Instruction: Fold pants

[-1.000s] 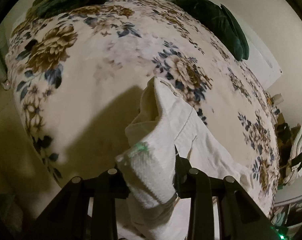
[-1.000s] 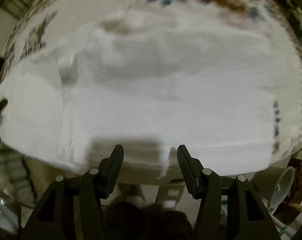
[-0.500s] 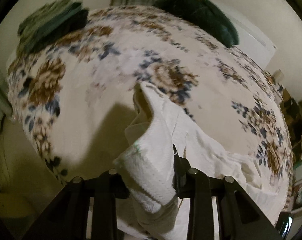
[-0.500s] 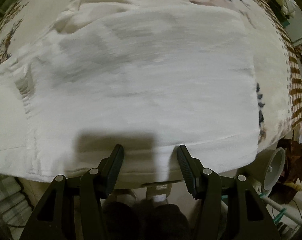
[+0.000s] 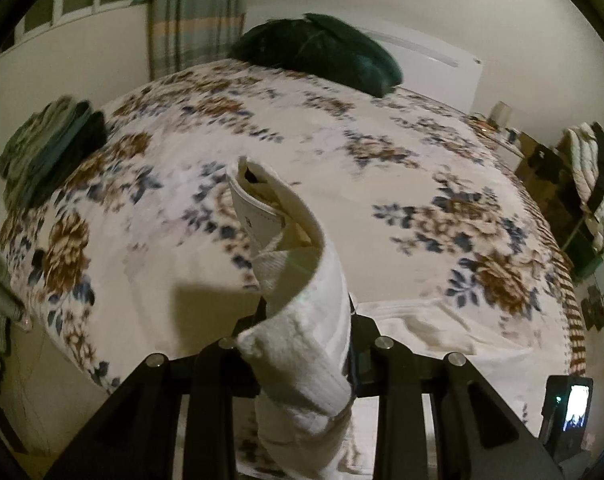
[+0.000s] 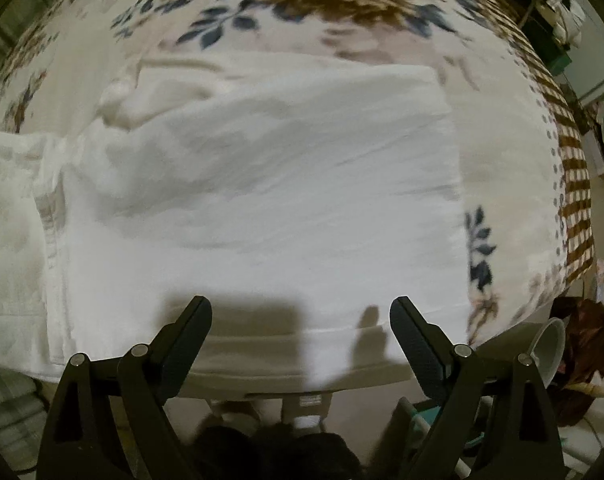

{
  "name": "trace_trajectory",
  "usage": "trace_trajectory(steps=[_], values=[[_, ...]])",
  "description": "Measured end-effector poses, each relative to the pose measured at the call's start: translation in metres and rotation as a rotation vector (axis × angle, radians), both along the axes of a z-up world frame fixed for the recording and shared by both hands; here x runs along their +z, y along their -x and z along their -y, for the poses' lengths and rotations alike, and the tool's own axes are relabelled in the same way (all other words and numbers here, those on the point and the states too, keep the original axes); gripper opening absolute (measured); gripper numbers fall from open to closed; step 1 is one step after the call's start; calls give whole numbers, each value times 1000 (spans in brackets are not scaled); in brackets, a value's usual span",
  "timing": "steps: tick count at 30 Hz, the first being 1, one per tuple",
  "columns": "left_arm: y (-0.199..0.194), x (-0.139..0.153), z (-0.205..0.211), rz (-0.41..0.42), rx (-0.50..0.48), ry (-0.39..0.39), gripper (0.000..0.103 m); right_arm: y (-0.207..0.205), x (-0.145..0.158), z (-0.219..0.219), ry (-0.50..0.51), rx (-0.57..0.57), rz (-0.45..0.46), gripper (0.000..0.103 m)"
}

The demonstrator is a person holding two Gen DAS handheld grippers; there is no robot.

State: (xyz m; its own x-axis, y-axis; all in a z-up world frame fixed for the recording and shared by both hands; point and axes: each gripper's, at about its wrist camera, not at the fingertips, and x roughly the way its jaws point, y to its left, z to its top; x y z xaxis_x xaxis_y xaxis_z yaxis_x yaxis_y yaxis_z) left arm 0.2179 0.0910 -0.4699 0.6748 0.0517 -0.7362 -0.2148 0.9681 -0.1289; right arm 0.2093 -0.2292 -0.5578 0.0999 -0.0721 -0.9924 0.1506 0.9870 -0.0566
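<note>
White pants (image 6: 262, 184) lie spread flat on a floral bedspread (image 6: 302, 8), folded lengthwise near the bed's front edge. My left gripper (image 5: 305, 320) is shut on the pants' waistband end (image 5: 298, 292) and holds it lifted above the bed, the open waist pointing away. The rest of the pants trails down to the right (image 5: 429, 324). My right gripper (image 6: 302, 316) is open and empty, hovering over the near edge of the flat pants.
The floral bedspread (image 5: 381, 168) fills the left wrist view. A dark green pillow (image 5: 321, 52) lies at the far side and folded green clothes (image 5: 46, 148) at the left corner. A white cone-shaped lamp shade (image 6: 549, 344) stands right of the bed.
My left gripper has lifted and tilted up with the waistband, showing more of the room. My right gripper has shifted slightly over the pants and stays open.
</note>
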Motion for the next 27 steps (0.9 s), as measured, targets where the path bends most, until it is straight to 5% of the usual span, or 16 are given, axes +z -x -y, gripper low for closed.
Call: trace_trajectory(steps=[14, 20, 27], values=[[-4, 33, 129, 29, -236, 93, 25, 40, 39, 138, -68, -202, 46, 92], [-7, 13, 204, -23, -376, 80, 25, 56, 37, 199, -58, -298, 50, 92], [-10, -41, 273, -130, -473, 33, 24, 76, 33, 253, -58, -398, 61, 92]])
